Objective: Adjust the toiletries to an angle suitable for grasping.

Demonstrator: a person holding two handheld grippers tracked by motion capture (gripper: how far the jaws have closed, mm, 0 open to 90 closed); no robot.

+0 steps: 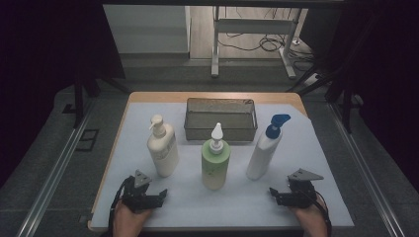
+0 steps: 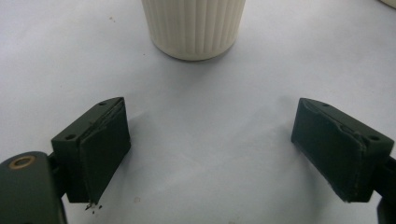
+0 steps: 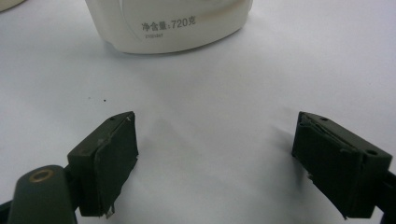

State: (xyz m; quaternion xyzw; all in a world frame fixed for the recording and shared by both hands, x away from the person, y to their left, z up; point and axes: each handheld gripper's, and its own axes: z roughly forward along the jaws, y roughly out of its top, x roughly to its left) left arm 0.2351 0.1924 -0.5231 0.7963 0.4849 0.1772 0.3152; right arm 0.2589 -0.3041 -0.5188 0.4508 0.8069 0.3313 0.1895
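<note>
Three pump bottles stand upright on the bench: cream bottle left, green bottle centre, white bottle with blue pump right. The wire basket behind them holds nothing. Left gripper rests near the cream bottle, jaws wide apart, nothing between them. Right gripper sits likewise near the white bottle, jaws spread and empty. Judgement: no bottle is grasped or in the basket, so all handling remains.

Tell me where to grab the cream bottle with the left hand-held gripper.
Grip the cream bottle low on its ribbed body, coming level from the near side. It stands upright straight ahead of the open left hand-held gripper; the pump head is too narrow.
</note>
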